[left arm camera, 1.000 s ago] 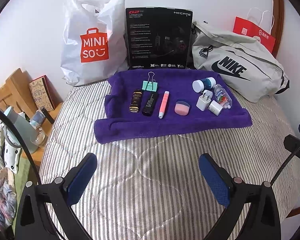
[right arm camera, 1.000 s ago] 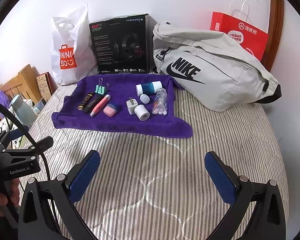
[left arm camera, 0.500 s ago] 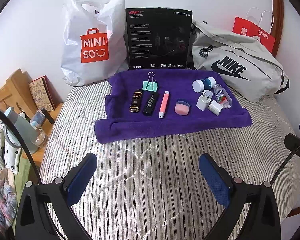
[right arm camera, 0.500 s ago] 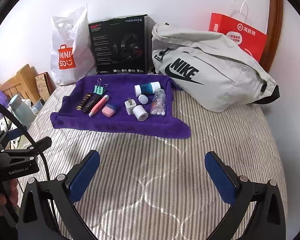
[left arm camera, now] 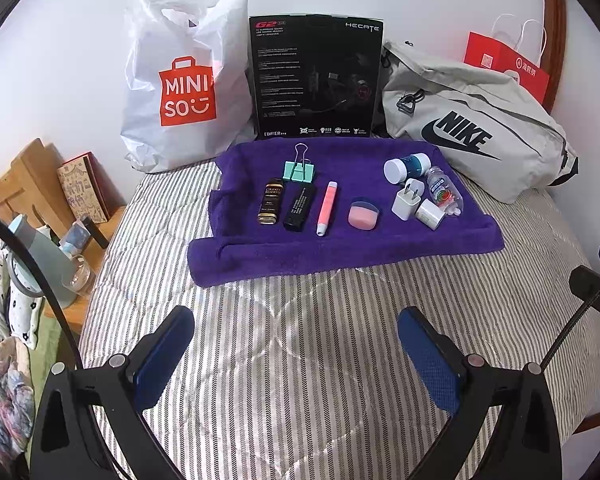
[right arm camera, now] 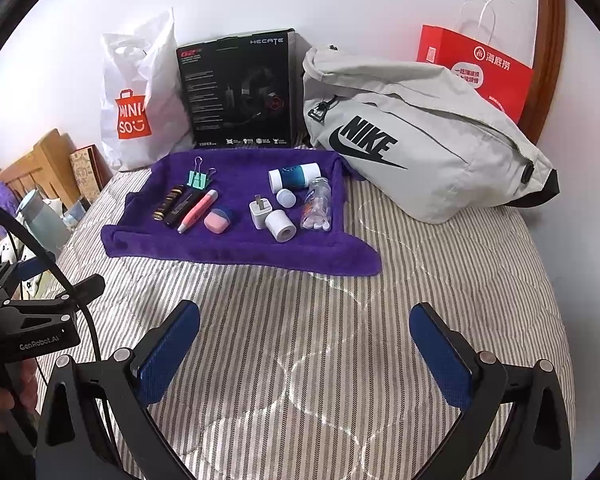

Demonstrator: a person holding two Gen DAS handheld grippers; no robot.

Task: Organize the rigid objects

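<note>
A purple towel [left arm camera: 340,248] [right arm camera: 228,252] lies on a striped bed with small objects on it. From left: a green binder clip [left arm camera: 298,170], a gold-black tube [left arm camera: 270,206], a black stick [left arm camera: 299,209], a pink pen [left arm camera: 327,208], a pink eraser [left arm camera: 364,214], a white plug [left arm camera: 407,200], a white roll [left arm camera: 430,214], a clear pill bottle [left arm camera: 444,194] and a white-blue jar [left arm camera: 406,166]. My left gripper [left arm camera: 296,344] hovers open over the bedcover, short of the towel. The right gripper [right arm camera: 304,344] is open too, nothing between its fingers.
Behind the towel stand a white Miniso bag [left arm camera: 184,88], a black headset box [left arm camera: 316,76], a grey Nike bag [left arm camera: 472,128] and a red paper bag [left arm camera: 508,68]. A wooden side table [left arm camera: 40,184] with a kettle and glass sits left of the bed.
The right wrist view has drifted slightly, so the towel and bags sit a little more to the left. The left view is almost unchanged. Both grippers stay open.
</note>
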